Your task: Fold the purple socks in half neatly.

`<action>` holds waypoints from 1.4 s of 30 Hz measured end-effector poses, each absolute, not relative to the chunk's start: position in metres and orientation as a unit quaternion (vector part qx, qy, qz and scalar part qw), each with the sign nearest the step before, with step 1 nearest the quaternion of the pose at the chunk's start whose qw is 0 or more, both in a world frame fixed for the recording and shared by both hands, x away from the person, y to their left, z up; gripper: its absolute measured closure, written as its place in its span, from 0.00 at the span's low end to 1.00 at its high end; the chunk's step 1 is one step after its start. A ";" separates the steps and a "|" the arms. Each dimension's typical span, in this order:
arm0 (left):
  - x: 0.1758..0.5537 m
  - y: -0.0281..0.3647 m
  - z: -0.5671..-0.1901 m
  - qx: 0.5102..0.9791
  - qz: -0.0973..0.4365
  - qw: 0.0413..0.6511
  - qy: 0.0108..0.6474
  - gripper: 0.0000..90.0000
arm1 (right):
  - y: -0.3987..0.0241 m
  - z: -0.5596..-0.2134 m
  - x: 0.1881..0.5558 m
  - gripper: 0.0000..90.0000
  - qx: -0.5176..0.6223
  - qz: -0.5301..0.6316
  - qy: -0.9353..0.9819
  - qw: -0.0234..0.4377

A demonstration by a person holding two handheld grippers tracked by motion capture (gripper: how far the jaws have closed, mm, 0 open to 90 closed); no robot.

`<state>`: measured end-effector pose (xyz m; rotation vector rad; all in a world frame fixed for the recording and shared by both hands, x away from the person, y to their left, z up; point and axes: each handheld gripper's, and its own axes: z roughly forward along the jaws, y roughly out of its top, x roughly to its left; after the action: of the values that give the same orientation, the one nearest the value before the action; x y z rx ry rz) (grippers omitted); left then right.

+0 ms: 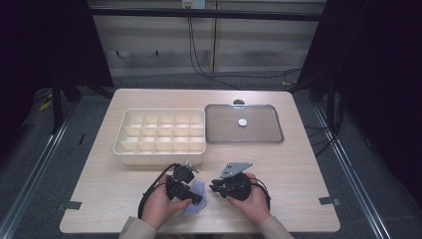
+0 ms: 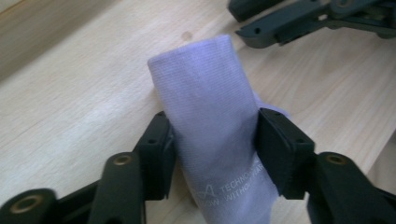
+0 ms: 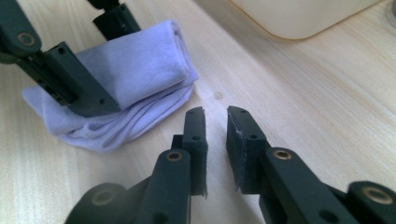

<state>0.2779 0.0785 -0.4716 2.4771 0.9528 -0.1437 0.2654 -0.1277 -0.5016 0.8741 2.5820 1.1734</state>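
The folded lilac cloth is held between the pads of the left gripper, which are closed on its sides partway along the roll; the cloth's rounded end reaches past the fingertips and its printed end lies back toward the hand. The grip looks firm, though from the left gripper view it cannot quite be told how hard the pads press into the soft fabric. The right gripper is set just beside the cloth's loose lower layers, its jaws parted only narrowly with nothing between them and bare table under its tips.

The step in hand is judged to be the tidying or folding of the cloth before it is carried to the compartment box, which stands ahead of both grippers. For this to be done well, the left grip should be kept steady so that the roll is not let unwind. The right jaws should be opened a little more, brought low along the table to the loose edge just off their left fingertip, and closed on all layers together. A pinch of only the top layer would be likely to pull the fold apart.
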 end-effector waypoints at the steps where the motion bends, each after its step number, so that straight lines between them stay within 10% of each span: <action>1: 0.277 0.078 -0.472 0.905 -0.055 0.240 0.347 0.57 | -0.128 -0.502 0.266 0.85 0.294 0.393 0.867 0.089; 15: 0.279 0.079 -0.468 0.906 -0.078 0.238 0.340 0.77 | -0.131 -0.506 0.268 0.70 0.312 0.396 0.858 0.098; 42: 0.298 0.121 -0.433 0.908 -0.059 0.211 0.356 0.78 | -0.127 -0.510 0.270 0.23 0.312 0.382 0.861 0.120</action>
<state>0.2976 0.1213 -0.4330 2.5250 0.9900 -0.1633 0.2705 -0.1269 -0.5103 0.9116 2.5177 1.1174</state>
